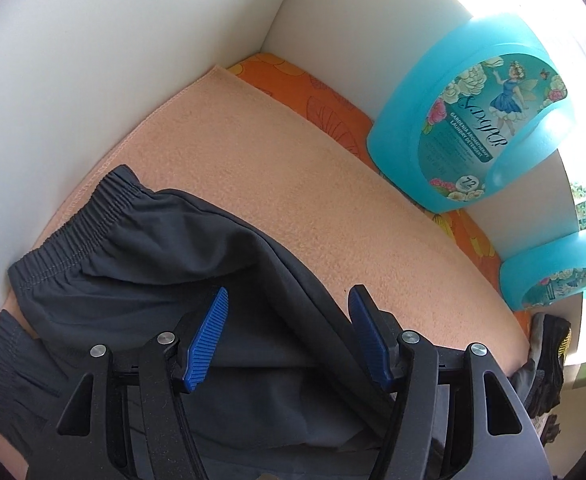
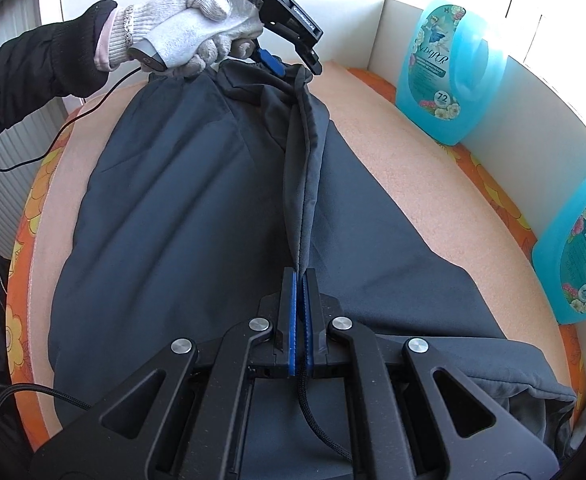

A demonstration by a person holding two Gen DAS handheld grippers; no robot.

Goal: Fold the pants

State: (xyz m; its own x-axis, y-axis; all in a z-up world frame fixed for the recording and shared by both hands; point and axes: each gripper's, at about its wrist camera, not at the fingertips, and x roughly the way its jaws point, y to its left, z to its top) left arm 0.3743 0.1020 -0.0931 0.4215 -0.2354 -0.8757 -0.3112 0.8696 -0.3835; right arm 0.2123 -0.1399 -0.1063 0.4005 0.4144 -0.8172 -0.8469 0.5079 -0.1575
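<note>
Covering the peach blanket (image 2: 433, 184) on the worktop, your dark pants (image 2: 165, 232) run lengthwise from near to far, waistband at the far end. Your right tongs (image 2: 300, 280) are pressed together, pinching a raised ridge of cloth at the near end; your left tongs (image 1: 289, 308) stand spread over that ridge beside the waistband (image 1: 77, 236), gripping nothing.

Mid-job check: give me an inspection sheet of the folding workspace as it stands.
Surface: peach blanket over orange floral cover.
Job's things: dark pants spread out, one fold lifted.
Clutter: two blue detergent bottles by the wall.
Grippers: left gripper open over the waistband; right gripper shut on the fold; gloved hand holding the left one.
Cables: thin black cable at the edge.
Surroundings: white walls, bright window.
</note>
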